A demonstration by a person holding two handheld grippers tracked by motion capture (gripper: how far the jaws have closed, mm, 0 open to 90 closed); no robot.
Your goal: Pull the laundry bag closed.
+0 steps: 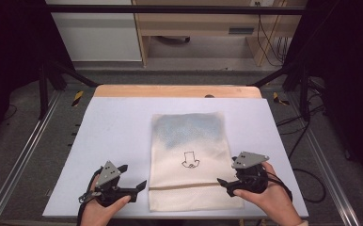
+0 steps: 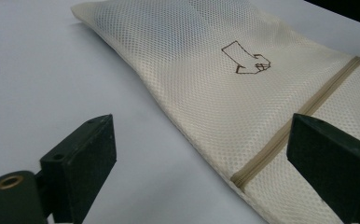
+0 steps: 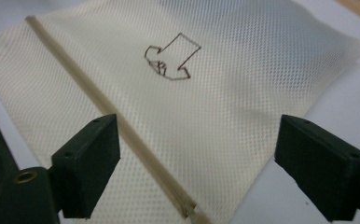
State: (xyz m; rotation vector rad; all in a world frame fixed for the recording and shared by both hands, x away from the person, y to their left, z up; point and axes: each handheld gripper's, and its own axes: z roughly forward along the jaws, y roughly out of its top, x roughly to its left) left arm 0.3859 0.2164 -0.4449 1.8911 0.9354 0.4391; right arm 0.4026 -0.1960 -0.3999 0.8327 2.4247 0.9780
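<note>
Since the mesh bag (image 1: 189,160) lies flat between your two grippers, the laying-out looks done. Left gripper (image 1: 135,178) and right gripper (image 1: 224,175) both have jaws spread apart, holding nothing, flanking the zipper (image 1: 184,186). Unzipping looks untouched, I'd guess.

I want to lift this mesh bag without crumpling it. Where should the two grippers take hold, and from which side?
Probably at the two ends of the zipper band, one per side edge. The mesh bag lies flat, so only its edges offer a pinch. The left gripper and right gripper stand open just outside those edges, so each could slide inward, low along the table.
</note>
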